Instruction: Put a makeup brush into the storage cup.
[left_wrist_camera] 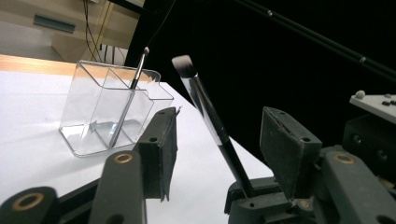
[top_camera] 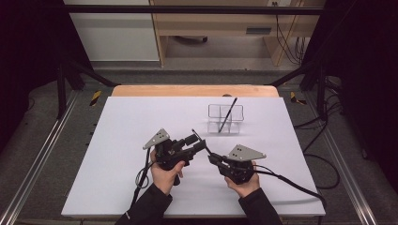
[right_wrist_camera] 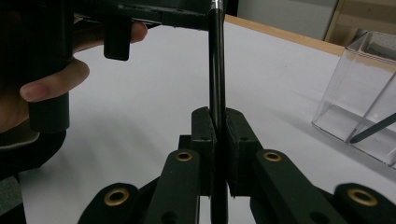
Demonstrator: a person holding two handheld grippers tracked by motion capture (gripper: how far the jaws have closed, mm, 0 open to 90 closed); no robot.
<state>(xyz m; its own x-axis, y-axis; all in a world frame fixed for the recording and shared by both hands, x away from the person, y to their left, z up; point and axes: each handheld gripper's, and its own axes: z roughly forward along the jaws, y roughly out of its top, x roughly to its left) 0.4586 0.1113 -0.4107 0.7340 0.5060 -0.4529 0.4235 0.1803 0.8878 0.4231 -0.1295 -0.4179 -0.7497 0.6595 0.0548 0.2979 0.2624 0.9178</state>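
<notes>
Black and slim, the makeup brush (left_wrist_camera: 212, 123) is standing between the two tools near the middle of the high view, above the white worktop (top_camera: 117, 140). Its dark handle is being pinched at the lower end by the right tool (right_wrist_camera: 217, 154), whose jaws are clenched tight on it. The left tool (left_wrist_camera: 219, 140) is released: its two pads are standing wide apart on either side of the handle, touching nothing, with the grey bristle head rising in the upper middle of the left gripper view.

I am judging the brush to be very light and stiff, with a smooth round handle that is probably slippery, so it may be turning or sliding inside a weak grip. The bristles are soft and easy to bend, and the shiny metal collar under them is smooth too. The best place for taking hold is the middle of the handle, above the right tool and well under the collar.

Behind, in the upper right part of the high view, a clear plastic holder (top_camera: 226, 118) with compartments is standing on the worktop, and a second thin brush (top_camera: 228, 114) is leaning inside it. The holder looks light and easy to tip. Nothing is standing between the tools and the holder, but the leaning brush is taking some room at the opening.
</notes>
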